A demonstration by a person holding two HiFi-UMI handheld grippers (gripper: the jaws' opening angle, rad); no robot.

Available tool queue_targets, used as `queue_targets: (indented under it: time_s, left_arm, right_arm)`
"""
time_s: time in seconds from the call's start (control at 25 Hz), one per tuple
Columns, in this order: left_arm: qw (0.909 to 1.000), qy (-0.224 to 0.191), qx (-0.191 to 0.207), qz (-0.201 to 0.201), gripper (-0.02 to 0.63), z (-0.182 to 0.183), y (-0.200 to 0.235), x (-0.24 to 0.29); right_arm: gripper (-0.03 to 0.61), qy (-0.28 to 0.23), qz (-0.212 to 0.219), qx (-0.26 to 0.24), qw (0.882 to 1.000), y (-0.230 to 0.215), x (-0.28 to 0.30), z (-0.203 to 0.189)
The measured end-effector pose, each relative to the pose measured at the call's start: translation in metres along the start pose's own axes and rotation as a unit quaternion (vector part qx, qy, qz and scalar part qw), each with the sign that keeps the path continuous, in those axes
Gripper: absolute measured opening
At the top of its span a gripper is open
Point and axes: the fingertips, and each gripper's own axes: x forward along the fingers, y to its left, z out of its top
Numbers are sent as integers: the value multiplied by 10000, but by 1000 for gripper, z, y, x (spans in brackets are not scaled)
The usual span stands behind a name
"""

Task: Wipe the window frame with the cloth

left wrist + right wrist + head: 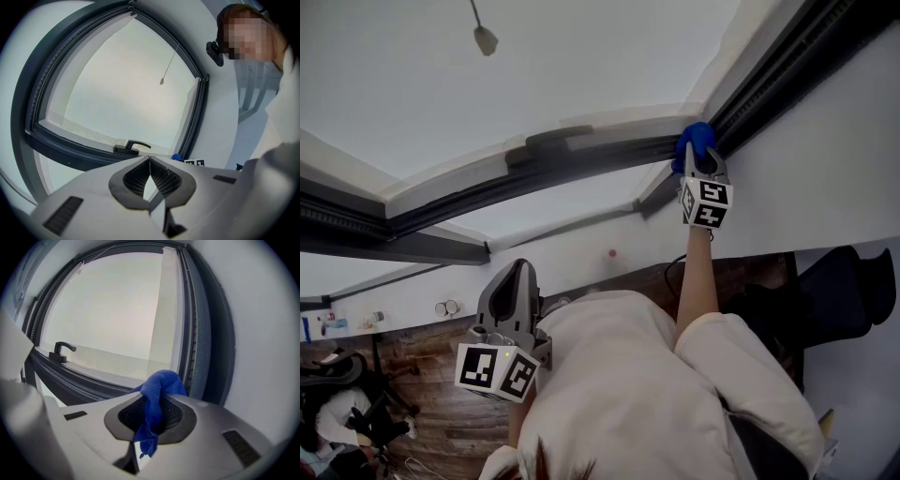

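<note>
Right tongs (pixel 701 159) aloft on cloth (pixel 695 138); left tongs (pixel 521 268) closed

The cloth (pixel 157 394) is blue, window frame (pixel 581 164) dark grey, cube (pixel 705 203) black-and-white squared.

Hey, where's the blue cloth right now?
The blue cloth is clamped in the right gripper, upper right in the head view, held up at the corner of the dark window frame.

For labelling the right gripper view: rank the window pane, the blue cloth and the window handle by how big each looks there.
1. window pane, by far the largest.
2. blue cloth; it sits right by the camera, so its apparent size is inflated.
3. window handle, smallest and farther away.
</note>
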Motion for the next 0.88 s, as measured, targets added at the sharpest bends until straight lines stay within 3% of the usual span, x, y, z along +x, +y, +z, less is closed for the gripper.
queue_targets:
  time_s: [0.88]
  left_arm:
    - [9997,91,0,-215,11,-1,-5,6]
  right_arm:
    - [41,-198,622,-279,9975,66,-9,7]
